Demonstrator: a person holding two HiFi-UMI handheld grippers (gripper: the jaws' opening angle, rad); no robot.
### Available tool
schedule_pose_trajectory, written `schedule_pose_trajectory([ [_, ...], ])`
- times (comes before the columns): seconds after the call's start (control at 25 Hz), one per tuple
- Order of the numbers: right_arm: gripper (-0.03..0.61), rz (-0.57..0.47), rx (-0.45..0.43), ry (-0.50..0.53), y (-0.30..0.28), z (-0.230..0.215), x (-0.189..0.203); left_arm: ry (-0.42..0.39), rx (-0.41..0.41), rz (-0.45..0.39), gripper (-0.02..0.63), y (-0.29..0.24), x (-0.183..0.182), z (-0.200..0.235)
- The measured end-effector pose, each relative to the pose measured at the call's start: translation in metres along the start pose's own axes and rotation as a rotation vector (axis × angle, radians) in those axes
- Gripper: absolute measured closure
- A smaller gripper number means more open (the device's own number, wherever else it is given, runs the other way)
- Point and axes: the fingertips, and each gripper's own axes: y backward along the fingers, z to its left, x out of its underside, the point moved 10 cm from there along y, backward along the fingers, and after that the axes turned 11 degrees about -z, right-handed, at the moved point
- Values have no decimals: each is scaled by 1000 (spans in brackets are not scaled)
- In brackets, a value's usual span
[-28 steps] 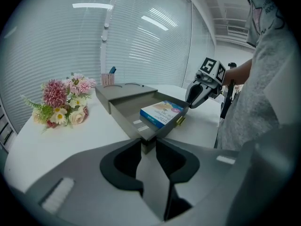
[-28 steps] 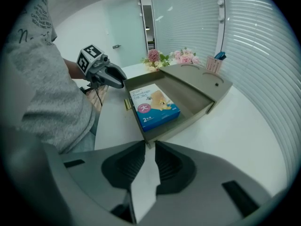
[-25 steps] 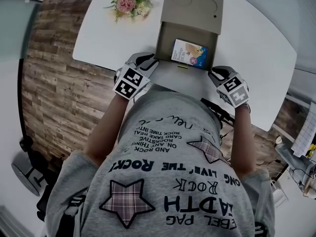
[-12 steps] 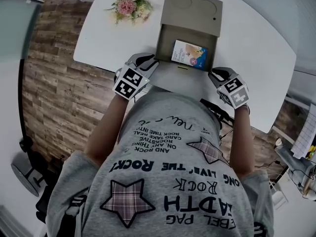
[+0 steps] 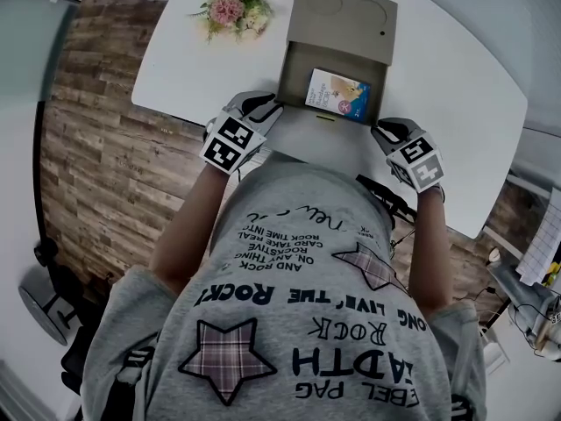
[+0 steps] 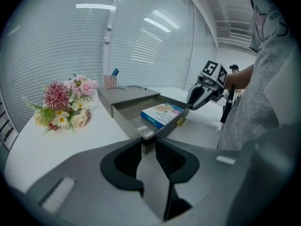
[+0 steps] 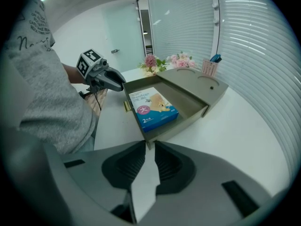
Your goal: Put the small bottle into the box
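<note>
The white bench (image 5: 456,77) carries a grey box (image 5: 346,11) whose drawer (image 5: 298,68) stands pulled out toward the person. The person's grey shirt (image 5: 298,323) has plaid stars and printed words, among them "ROCK" and "LIVE". The left gripper (image 6: 148,145) is closed on the drawer's front left corner and the right gripper (image 7: 149,146) on its front right corner. A blue and white carton (image 7: 153,108) lies flat inside the drawer; its print shows a "2", and the rest is too small to read. Flowers (image 5: 230,9) lie beside the box.
</note>
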Motion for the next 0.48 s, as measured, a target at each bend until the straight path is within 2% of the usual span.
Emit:
schedule_pose_trajectory([
  [0.48, 511, 2, 20, -27, -4, -13, -2, 67, -11, 26, 509, -9, -4, 7],
])
